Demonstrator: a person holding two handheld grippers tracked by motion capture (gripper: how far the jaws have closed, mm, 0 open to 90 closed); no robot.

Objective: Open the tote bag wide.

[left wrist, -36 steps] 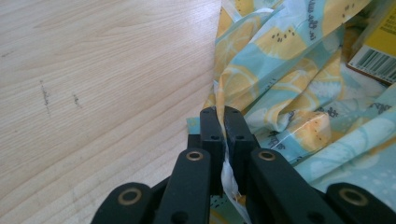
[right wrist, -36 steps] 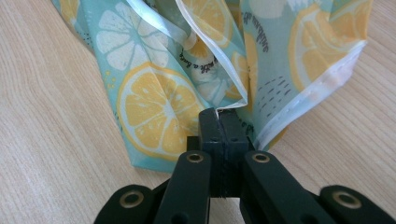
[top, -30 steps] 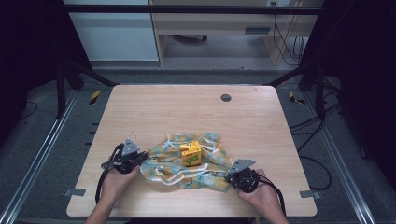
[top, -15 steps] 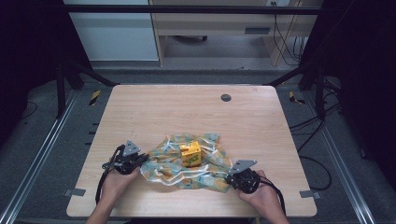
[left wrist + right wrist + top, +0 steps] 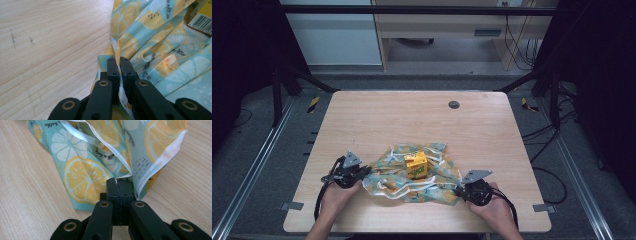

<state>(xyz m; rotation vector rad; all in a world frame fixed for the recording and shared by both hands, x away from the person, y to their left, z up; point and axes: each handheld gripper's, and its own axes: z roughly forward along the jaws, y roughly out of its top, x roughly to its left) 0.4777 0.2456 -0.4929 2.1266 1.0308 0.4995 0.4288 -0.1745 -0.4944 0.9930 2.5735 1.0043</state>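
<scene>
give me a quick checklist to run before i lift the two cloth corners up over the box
1. Left gripper pinching the lemon-print cloth: ok, jaws closed on a fold at its left edge.
2. Right gripper pinching the cloth: ok, jaws shut on a hemmed corner.
3. Yellow box sitting on the cloth: ok, upright near its middle in the high view.
4. Cloth spread flat under the box: not ok, it lies bunched and creased.
5. How deep each pinch goes: cannot tell, the jaws hide the trapped fabric.
6. Room on the table beyond the cloth: ok, bare wood apart from a small dark disc far off.
</scene>
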